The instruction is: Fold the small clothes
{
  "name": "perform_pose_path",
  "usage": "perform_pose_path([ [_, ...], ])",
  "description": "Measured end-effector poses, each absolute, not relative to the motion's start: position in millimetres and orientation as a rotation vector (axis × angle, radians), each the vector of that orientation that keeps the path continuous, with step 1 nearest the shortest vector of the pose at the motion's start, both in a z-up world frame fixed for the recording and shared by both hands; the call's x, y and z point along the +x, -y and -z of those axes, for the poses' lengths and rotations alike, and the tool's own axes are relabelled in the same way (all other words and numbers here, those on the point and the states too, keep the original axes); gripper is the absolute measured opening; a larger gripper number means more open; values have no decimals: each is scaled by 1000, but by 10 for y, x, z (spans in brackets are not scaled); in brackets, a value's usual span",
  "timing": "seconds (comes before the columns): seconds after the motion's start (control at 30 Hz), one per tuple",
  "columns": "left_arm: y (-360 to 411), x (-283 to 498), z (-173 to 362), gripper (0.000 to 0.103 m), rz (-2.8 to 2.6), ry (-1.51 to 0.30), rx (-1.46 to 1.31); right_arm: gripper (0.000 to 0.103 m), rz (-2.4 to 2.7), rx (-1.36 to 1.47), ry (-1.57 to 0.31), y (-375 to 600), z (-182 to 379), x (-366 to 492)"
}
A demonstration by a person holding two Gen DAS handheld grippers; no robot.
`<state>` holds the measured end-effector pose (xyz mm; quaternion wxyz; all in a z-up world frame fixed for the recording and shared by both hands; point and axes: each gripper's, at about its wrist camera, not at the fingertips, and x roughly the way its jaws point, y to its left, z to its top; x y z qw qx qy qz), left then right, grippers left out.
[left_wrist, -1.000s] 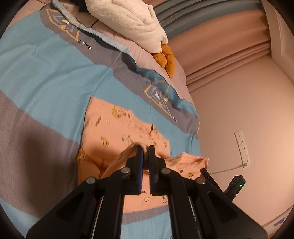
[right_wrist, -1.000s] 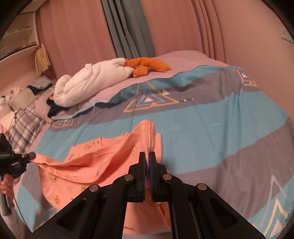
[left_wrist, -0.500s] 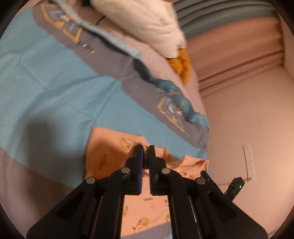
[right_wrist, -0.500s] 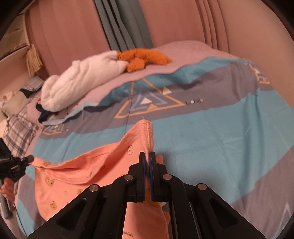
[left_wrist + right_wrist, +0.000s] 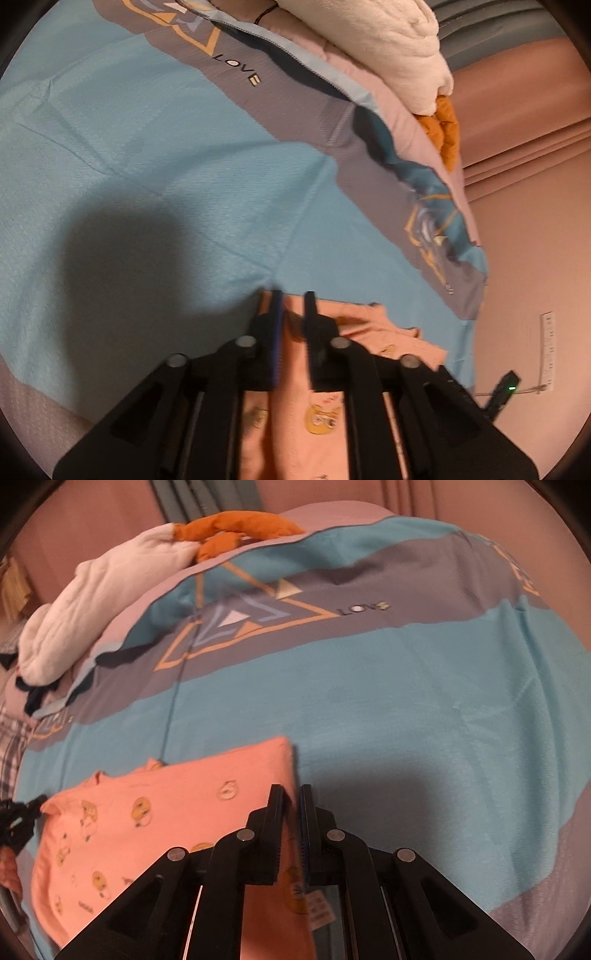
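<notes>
Peach-coloured small shirt, printed with yellow cartoon faces, is laid flat on the bed cover directly beneath both tongs. The left gripper is seen with its jaws opening; the shirt's upper edge lies between them, and the pads are not pressed on the cloth. The right gripper is shown with a narrow gap between its pads, released, above the shirt's right edge, which is not clamped. A white label is visible at that edge, lower down. Beyond the shirt, the cover is striped in teal and grey, with a triangle motif and the word LOVE. At the far side of the bed, a white fleece bundle is placed touching an orange cloth. A wall socket strip is visible in the left wrist view.
</notes>
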<state>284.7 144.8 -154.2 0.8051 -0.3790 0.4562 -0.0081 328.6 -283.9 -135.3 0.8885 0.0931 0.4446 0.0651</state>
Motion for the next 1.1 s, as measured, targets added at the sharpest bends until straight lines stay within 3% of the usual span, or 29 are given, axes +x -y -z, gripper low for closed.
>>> perform_pose_path([
  [0.07,-1447,2822,1513,47,3,-964,-781,19,-118,203,-913,2899,1316,3234],
  [0.1,-1445,2796,1496,52,3,-958,-768,34,-112,205,-908,2942,1290,3172],
  [0.13,-1441,2771,1474,58,6,-956,-753,42,-106,206,-907,2975,1278,3130],
  [0.3,-1409,2502,1350,68,15,-961,-692,43,-89,234,-893,3178,1181,2872],
  [0.37,-1369,2375,1315,76,36,-954,-682,46,-82,244,-891,3243,1142,2730],
  [0.57,-1176,1953,1282,79,75,-972,-650,53,-52,268,-881,3298,1071,2365],
  [0.7,-1069,1683,1314,78,64,-964,-624,63,-38,319,-881,3307,1110,2174],
  [1.1,-827,1320,1612,77,162,-1008,-675,63,-47,389,-957,3149,1469,1738],
])
